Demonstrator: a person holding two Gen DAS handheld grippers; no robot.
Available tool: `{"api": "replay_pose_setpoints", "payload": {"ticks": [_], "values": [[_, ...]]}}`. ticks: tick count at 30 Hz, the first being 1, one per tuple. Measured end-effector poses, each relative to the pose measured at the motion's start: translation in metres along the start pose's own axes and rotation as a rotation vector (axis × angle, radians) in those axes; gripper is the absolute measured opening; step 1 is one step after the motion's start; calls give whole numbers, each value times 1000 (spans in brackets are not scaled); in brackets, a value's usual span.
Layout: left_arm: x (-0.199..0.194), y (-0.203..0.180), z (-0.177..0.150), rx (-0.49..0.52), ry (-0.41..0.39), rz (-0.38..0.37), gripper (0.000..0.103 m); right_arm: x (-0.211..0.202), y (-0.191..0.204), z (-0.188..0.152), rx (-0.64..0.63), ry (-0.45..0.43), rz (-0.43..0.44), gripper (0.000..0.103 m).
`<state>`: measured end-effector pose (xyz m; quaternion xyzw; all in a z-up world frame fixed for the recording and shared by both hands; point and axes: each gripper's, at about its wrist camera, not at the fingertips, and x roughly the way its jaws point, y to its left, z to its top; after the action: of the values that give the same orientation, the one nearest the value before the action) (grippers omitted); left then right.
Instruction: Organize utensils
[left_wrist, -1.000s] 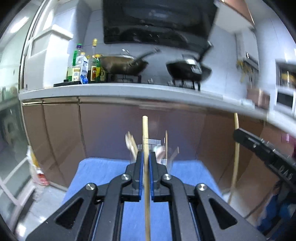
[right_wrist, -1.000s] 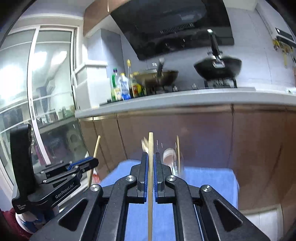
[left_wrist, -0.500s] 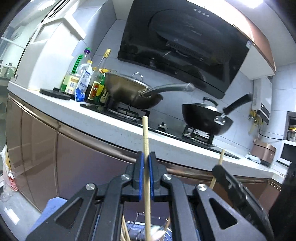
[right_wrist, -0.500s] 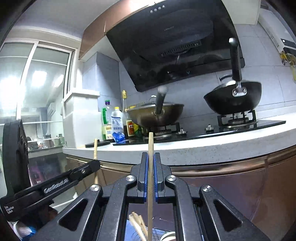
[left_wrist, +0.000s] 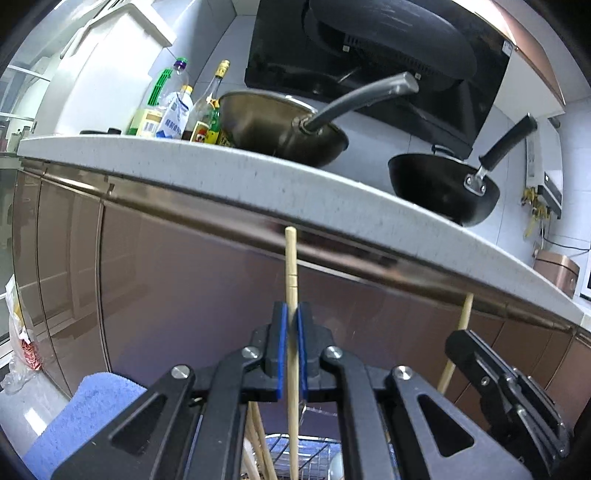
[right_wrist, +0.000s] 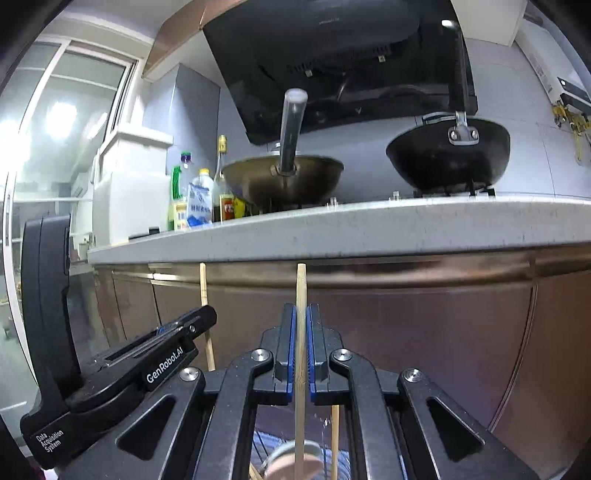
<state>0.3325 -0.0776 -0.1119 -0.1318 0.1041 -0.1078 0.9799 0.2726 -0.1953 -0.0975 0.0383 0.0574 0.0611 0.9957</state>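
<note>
Both views have tipped up since a second ago: the blue cloth that filled the lower frame is now only a corner at lower left, and the counter edge and pans fill the upper half. Jaws of the left gripper (left_wrist: 290, 349) are pinching an upright chopstick (left_wrist: 291, 280); jaws of the right gripper (right_wrist: 301, 350) are pinching a second chopstick (right_wrist: 301, 295) the same way. Below each, at the bottom centre of the frame, a wire basket (left_wrist: 314, 448) holds more sticks. Behind stand brown cabinet doors (left_wrist: 177, 295), with a steel wok (left_wrist: 280, 125) and a black pan (left_wrist: 443, 188) above. Risk, as I judge it: each thin stick could pivot in its pinch, miss the basket opening, or knock the sticks already standing there.
</note>
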Motion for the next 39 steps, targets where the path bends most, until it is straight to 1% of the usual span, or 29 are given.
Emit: {"api": "replay_pose_setpoints", "payload": {"ticks": [3, 4, 5, 7, 10, 12, 14, 18, 20, 21, 23, 24, 26, 29, 31, 34, 36, 37, 38, 39], "values": [[2, 2, -5, 15, 17, 5, 7, 2, -2, -9, 4, 28, 3, 7], [2, 3, -6, 20, 26, 5, 7, 2, -2, -11, 2, 33, 3, 13], [2, 4, -8, 24, 34, 5, 8, 1, -1, -12, 0, 36, 2, 23], [-2, 5, -8, 28, 40, 6, 8, -3, -1, -15, -1, 38, -4, 32], [-12, 7, -7, 36, 50, 2, 10, -11, -2, -14, -2, 43, -13, 34], [-23, 7, -4, 47, 62, -4, 16, -19, -3, -12, -2, 43, -19, 37], [-35, 5, -1, 69, 62, 14, 30, -27, -3, -8, -1, 40, -26, 44], [-65, 2, 6, 104, 77, 37, 36, -53, -3, 1, 3, 39, -49, 50], [-80, 1, 8, 120, 86, 41, 44, -67, -4, 5, 8, 38, -61, 57], [-87, 1, 9, 130, 89, 53, 45, -74, -4, 7, 11, 38, -64, 59], [-104, -1, 10, 151, 97, 69, 48, -90, -4, 11, 12, 39, -88, 70], [-114, -1, 10, 161, 103, 87, 49, -101, -3, 14, 11, 41, -99, 73], [-128, -1, 10, 183, 119, 129, 52, -116, -3, 16, 14, 41, -110, 87], [-150, 3, 11, 205, 130, 173, 54, -138, 2, 19, -4, 62, -134, 97], [-166, 6, 14, 213, 132, 203, 54, -154, 6, 19, -18, 72, -144, 102], [-192, 11, 18, 226, 126, 239, 55, -177, 11, 19, -24, 84, -151, 103], [-208, 12, 20, 237, 117, 262, 58, -193, 15, 21, -33, 90, -153, 103], [-217, 12, 21, 248, 111, 277, 63, -200, 17, 22, -39, 88, -154, 103], [-224, 12, 22, 257, 104, 288, 66, -205, 18, 22, -42, 86, -154, 103], [-236, 13, 22, 267, 91, 295, 66, -215, 21, 23, -47, 82, -155, 103]]}}
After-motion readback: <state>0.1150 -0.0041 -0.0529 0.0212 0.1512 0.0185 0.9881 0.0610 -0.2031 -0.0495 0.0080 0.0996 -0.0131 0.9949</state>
